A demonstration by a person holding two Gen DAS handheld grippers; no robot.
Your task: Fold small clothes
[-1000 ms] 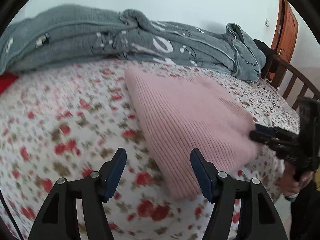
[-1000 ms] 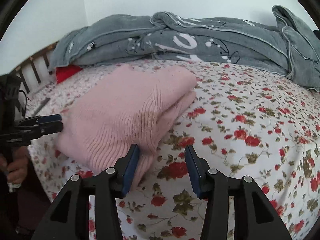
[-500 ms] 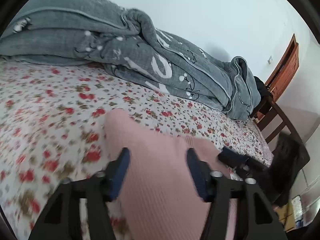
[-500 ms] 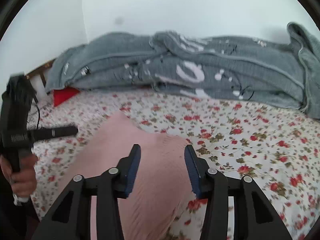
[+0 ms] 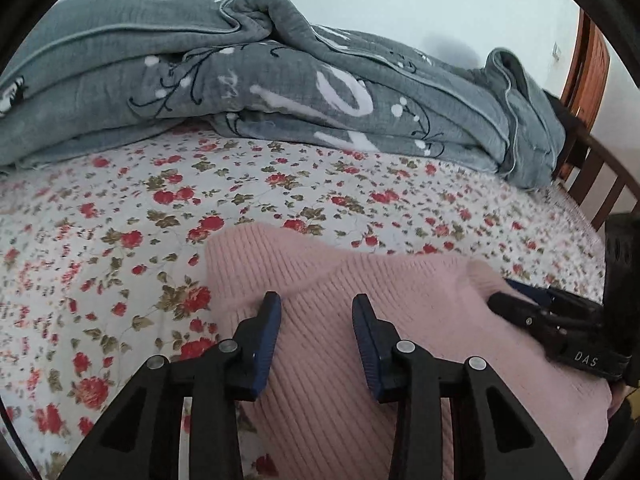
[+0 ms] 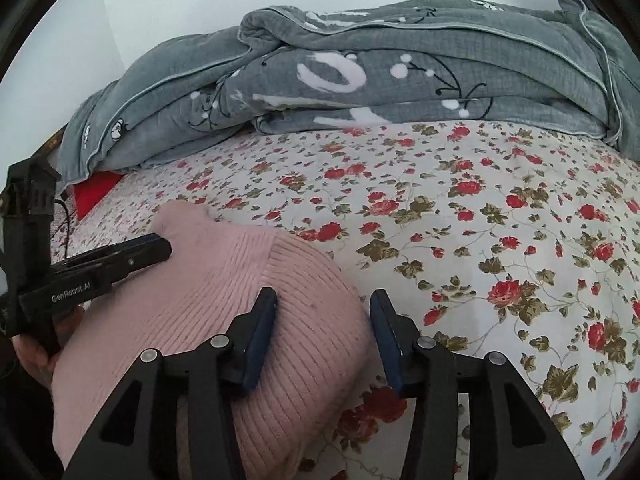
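Note:
A folded pink ribbed knit sweater (image 5: 400,320) lies on the flowered bed sheet (image 5: 120,248), near the bed's front edge. It also shows in the right wrist view (image 6: 208,300). My left gripper (image 5: 316,304) is open and sits low over the sweater's left part, nothing between its pads. My right gripper (image 6: 323,298) is open over the sweater's right folded edge. In the left wrist view the right gripper (image 5: 516,300) rests at the sweater's right side. In the right wrist view the left gripper (image 6: 160,246) lies at its left side.
A bunched grey blanket (image 5: 280,88) with white markings runs along the back of the bed against the wall. A wooden bed rail (image 5: 592,176) stands at the right. A red item (image 6: 96,192) peeks out at the bed's far left. The flowered sheet (image 6: 480,220) spreads to the right.
Both grippers moved from the near edge of the sweater forward over it and now sit low on top of it. The sweater stays folded on the bed.

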